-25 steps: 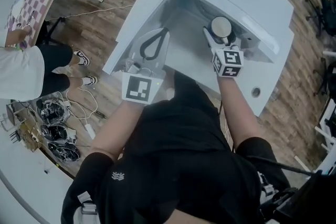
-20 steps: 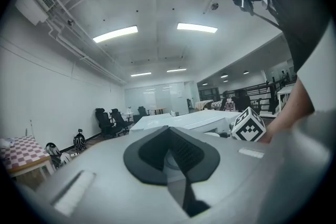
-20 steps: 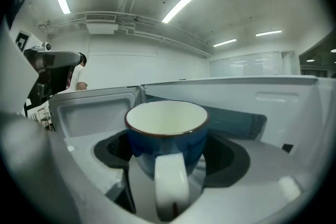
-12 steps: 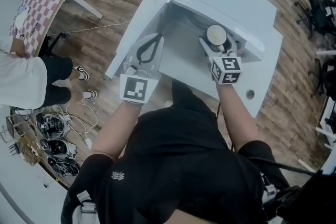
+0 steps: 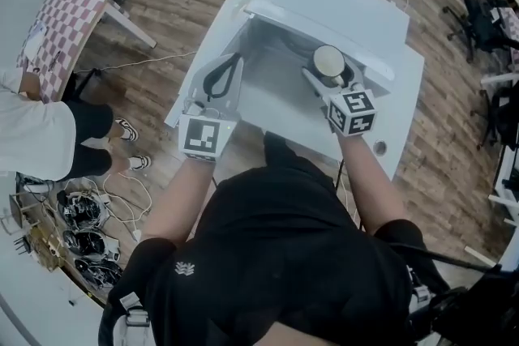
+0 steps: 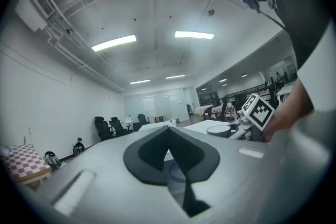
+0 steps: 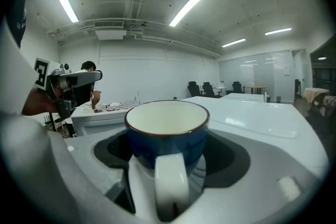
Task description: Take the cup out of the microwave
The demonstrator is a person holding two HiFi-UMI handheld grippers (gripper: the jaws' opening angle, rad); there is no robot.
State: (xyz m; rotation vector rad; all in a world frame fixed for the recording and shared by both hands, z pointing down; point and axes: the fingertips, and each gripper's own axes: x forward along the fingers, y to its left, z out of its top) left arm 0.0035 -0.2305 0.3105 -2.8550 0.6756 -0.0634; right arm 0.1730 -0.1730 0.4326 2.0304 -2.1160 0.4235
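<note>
Head view: left of the white box-shaped microwave (image 5: 340, 0), beside its open door (image 5: 203, 53), the left tool (image 5: 233, 61) hovers with its jaws closed on nothing. At the microwave's open front, the dark-blue ceramic cup with a white inside (image 5: 328, 59) is clamped in the right tool (image 5: 331, 74), handle pointing back toward the person. The right hand alone carries it. Likely next move: draw it back, clear of the microwave's top edge, toward the white surface (image 5: 397, 134).
</note>
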